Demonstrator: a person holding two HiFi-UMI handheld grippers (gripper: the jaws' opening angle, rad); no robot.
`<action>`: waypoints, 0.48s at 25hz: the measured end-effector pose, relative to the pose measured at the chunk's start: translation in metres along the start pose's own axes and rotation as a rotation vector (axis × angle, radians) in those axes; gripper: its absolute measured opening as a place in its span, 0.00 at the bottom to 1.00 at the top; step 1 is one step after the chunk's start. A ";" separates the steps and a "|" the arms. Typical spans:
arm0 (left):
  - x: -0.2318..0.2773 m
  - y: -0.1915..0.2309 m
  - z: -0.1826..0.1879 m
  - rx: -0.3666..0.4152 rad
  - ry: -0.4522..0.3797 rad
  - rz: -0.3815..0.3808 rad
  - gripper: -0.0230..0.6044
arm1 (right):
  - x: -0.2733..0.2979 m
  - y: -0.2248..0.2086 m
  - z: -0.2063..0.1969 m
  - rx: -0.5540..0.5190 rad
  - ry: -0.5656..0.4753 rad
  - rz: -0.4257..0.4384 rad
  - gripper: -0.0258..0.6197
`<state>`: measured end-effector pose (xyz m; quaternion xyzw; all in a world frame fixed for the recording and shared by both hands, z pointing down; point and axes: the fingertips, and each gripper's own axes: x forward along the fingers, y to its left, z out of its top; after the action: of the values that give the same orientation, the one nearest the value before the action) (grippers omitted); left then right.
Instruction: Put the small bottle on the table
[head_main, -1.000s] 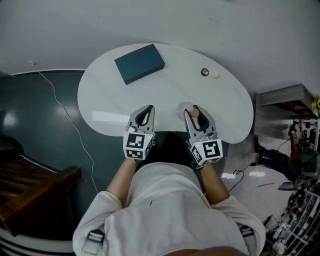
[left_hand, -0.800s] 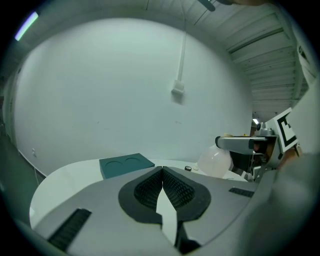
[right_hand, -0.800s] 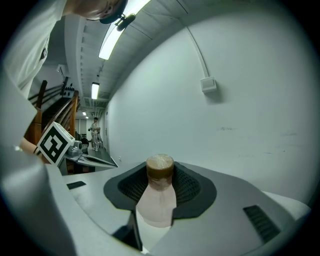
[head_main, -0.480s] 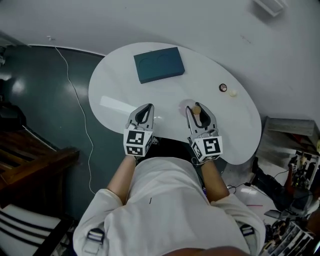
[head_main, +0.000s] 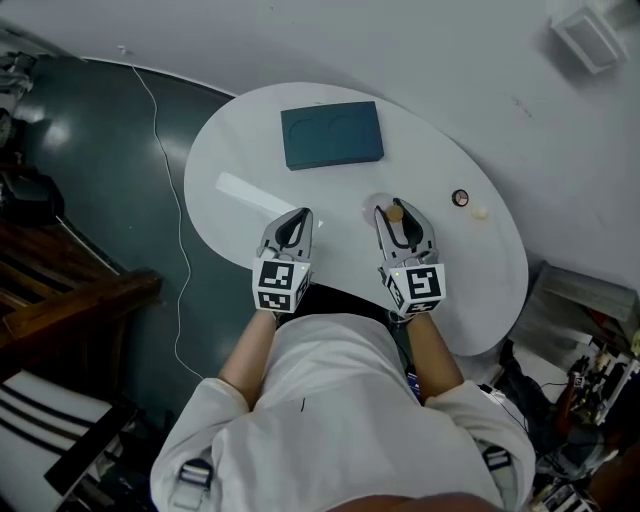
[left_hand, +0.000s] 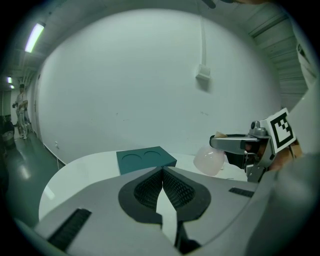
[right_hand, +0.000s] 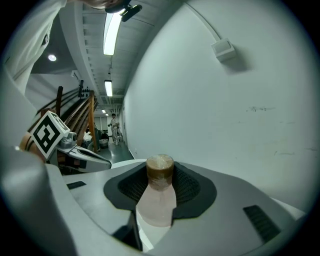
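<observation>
One bottle (right_hand: 157, 197) clamped cork-up in right gripper (head_main: 396, 207), over table (head_main: 250, 150); left gripper (head_main: 297, 215) alongside, jaws together, empty.

A teal block (head_main: 332, 136) with two round recesses lies flat on the far part of the worktop (head_main: 250, 150). Toward the right edge sit a small dark round piece (head_main: 460, 198) and, just beside it, a pale little lump (head_main: 480, 212). At left a white cable (head_main: 180, 230) trails across the dark floor (head_main: 90, 130), near dark wooden furniture (head_main: 70, 300). A white box (head_main: 585, 35) is fixed on the wall.
</observation>
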<state>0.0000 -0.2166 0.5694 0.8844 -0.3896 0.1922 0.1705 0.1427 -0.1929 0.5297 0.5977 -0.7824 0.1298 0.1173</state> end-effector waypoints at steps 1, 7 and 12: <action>0.002 0.000 -0.001 -0.007 0.006 0.009 0.07 | 0.004 -0.002 -0.002 -0.003 0.007 0.011 0.25; 0.015 0.002 -0.009 -0.041 0.036 0.052 0.07 | 0.028 -0.011 -0.014 -0.019 0.042 0.067 0.25; 0.026 0.003 -0.014 -0.073 0.053 0.087 0.07 | 0.045 -0.019 -0.026 -0.021 0.069 0.096 0.25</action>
<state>0.0110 -0.2281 0.5945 0.8545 -0.4297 0.2083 0.2044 0.1498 -0.2294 0.5700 0.5535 -0.8069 0.1475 0.1443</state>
